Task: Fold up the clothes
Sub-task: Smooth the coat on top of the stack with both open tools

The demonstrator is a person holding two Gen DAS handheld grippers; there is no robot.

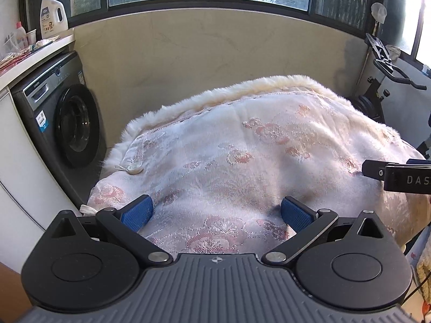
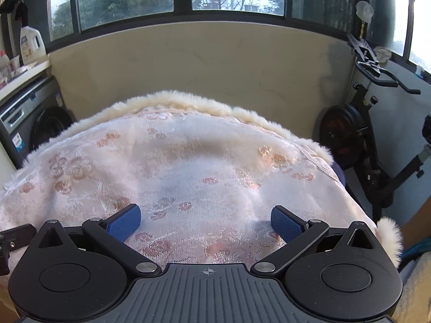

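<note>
A pale pink garment [image 1: 242, 156] with an orange flower pattern and cream fur trim lies spread in front of both grippers; it also fills the right wrist view [image 2: 188, 167]. A white button [image 1: 134, 170] sits near its left edge. My left gripper [image 1: 216, 211] is open, its blue pads just above the near part of the cloth. My right gripper [image 2: 206, 220] is open over the near part of the cloth too. The right gripper's black body [image 1: 396, 176] shows at the right edge of the left wrist view.
A grey washing machine [image 1: 59, 118] stands at the left under a counter with a detergent bottle [image 1: 52, 16]. An exercise bike [image 2: 363, 134] stands at the right. A beige wall [image 2: 202, 62] and windows lie behind the garment.
</note>
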